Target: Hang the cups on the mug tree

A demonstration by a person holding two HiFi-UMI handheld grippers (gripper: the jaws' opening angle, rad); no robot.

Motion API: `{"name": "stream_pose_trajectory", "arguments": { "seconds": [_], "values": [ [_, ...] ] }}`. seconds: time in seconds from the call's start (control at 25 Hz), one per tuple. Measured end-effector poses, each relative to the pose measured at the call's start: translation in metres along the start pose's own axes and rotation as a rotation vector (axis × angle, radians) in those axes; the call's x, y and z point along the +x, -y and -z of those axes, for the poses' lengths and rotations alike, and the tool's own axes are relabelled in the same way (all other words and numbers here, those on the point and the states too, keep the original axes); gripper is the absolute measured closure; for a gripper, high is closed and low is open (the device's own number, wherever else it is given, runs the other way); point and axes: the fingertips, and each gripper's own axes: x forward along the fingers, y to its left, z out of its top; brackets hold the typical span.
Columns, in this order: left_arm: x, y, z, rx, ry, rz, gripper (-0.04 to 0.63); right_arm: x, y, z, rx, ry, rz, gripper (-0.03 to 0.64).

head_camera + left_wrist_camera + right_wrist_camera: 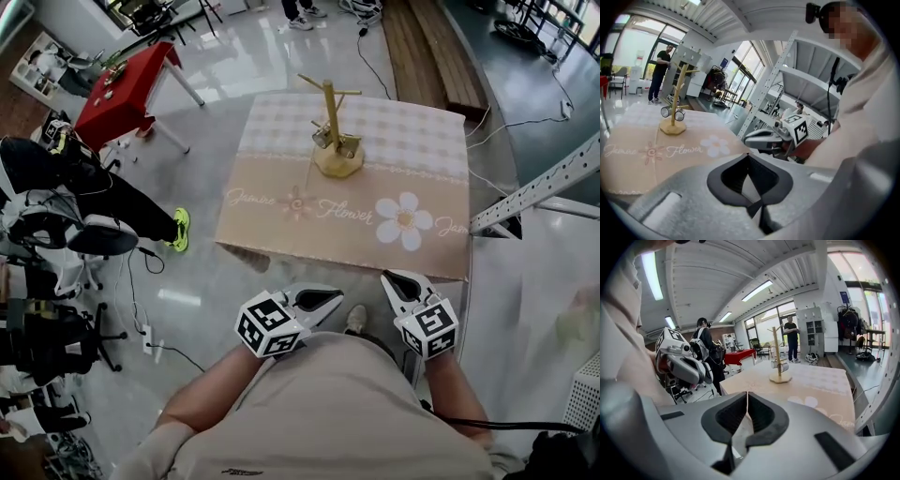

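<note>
Item: mug tree (330,122), toward the desk's (281,225) far edge, centre; two cups (666,111) hung low on it. We hold left gripper (330,300) and right gripper (396,281) off the near edge, jaws closed, empty (probably parked, nothing left to carry).

Red table (131,89), flowered tablecloth (281,234)

Table (281,230) top mostly bare: wide flat room on near half and on both sides. Only mug tree (330,112) stands on it, far middle, thin branches poking sideways up top. Cups (323,139) sit low against its pole, just above base. Metal shelf bar (539,192) pokes in close by table's right edge. Left gripper (328,300) and right gripper (396,284) off table, just before near edge; open air from there to tree.
</note>
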Motion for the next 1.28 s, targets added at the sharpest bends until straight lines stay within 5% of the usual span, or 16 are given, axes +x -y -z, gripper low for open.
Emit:
{"name": "stream_pose_trajectory", "arguments": {
  "seconds": [0.16, 1.28],
  "values": [
    [-0.038, -0.008, -0.004, -0.030, 0.064, -0.020, 0.588, 0.012, -0.029, 0.012, -0.005, -0.043, -0.011, 0.598],
    [-0.206, -0.024, 0.091, 0.034, 0.079, 0.010, 0.588, 0.049, -0.215, 0.004, -0.046, -0.034, 0.086, 0.603]
  ]
}}
